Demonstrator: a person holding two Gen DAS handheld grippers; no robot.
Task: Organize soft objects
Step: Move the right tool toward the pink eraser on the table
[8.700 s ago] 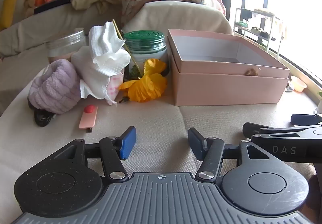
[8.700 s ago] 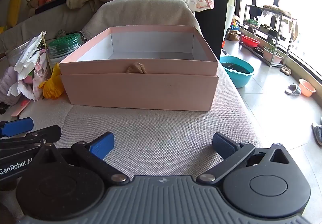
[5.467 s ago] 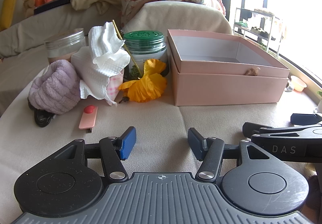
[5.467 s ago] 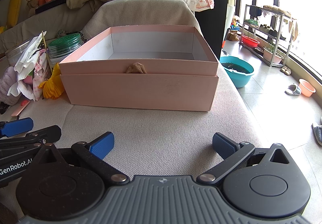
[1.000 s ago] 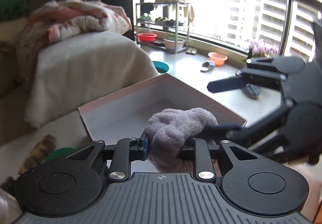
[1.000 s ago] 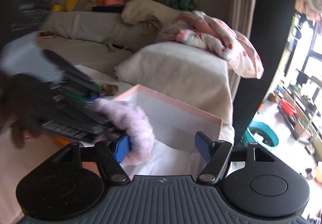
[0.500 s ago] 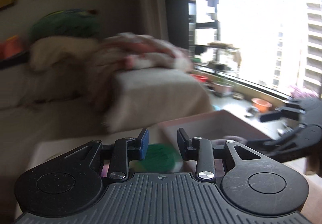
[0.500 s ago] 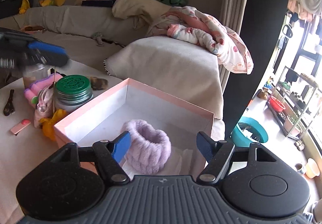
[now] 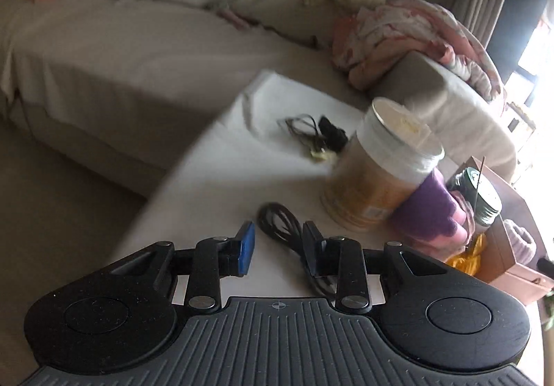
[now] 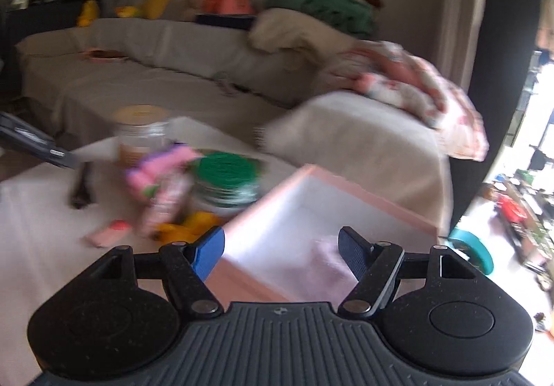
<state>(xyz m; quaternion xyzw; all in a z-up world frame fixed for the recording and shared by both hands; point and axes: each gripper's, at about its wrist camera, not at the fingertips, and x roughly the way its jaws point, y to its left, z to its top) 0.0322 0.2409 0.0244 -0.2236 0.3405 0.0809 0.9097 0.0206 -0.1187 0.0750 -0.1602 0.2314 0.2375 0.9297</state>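
Right wrist: lilac headband [image 10: 327,259] inside pink box [image 10: 346,192].

Left claw [image 9: 278,249] parted and empty; right claw [image 10: 282,252] wide apart, empty.

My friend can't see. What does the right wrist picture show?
The open, empty right gripper hovers over a pink box with a fluffy purple band inside. To the left, blurry on the table, are a green-lidded jar, a pink pouch and something yellow, with a sofa behind.
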